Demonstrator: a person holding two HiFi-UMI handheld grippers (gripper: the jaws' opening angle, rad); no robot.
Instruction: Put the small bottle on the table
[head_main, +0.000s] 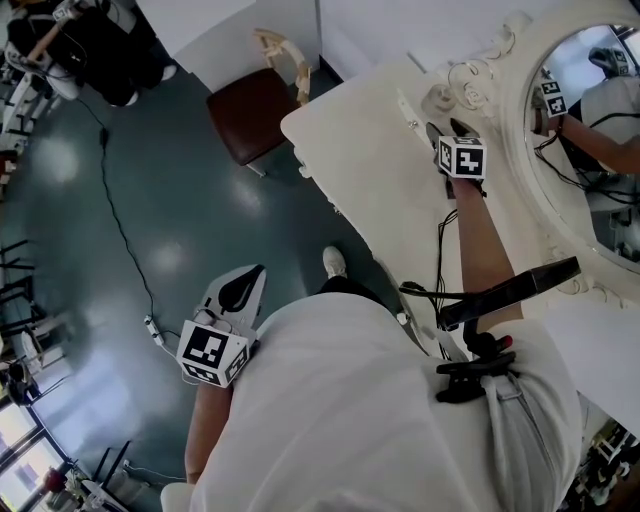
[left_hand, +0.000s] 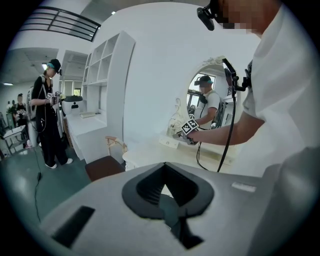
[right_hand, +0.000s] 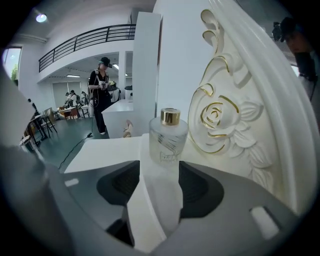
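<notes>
At the white table (head_main: 360, 170), the head view shows the right gripper (head_main: 447, 128) reached out to the far edge, close under the carved mirror (head_main: 590, 130). A small pale bottle (head_main: 438, 98) sits just ahead of its tips. The left gripper (head_main: 258, 272) hangs well apart, low over the floor by the person's side, with a chair (head_main: 250, 110) beyond it. In the left gripper view, that claw (left_hand: 165, 167) is clenched tip to tip with nothing in it. Past it the table (left_hand: 150, 150) and mirror (left_hand: 205, 100) show in the distance, so it seems to have no part in the job. In the right gripper view, the bottle (right_hand: 169, 137) stands upright, gold cap on top, on a white surface right beside the rose on the mirror (right_hand: 220, 115). The right gripper (right_hand: 160, 167) is released: its jaws stand apart with the bottle at their tips and neither pad visibly presses the glass. Whether the bottle stands on the table (right_hand: 105, 150) itself or on a low ledge along the mirror cannot be told. If it is the table, the placing looks done and only backing away is left. If it is a ledge, the gripping, lifting and setting down all remain.
</notes>
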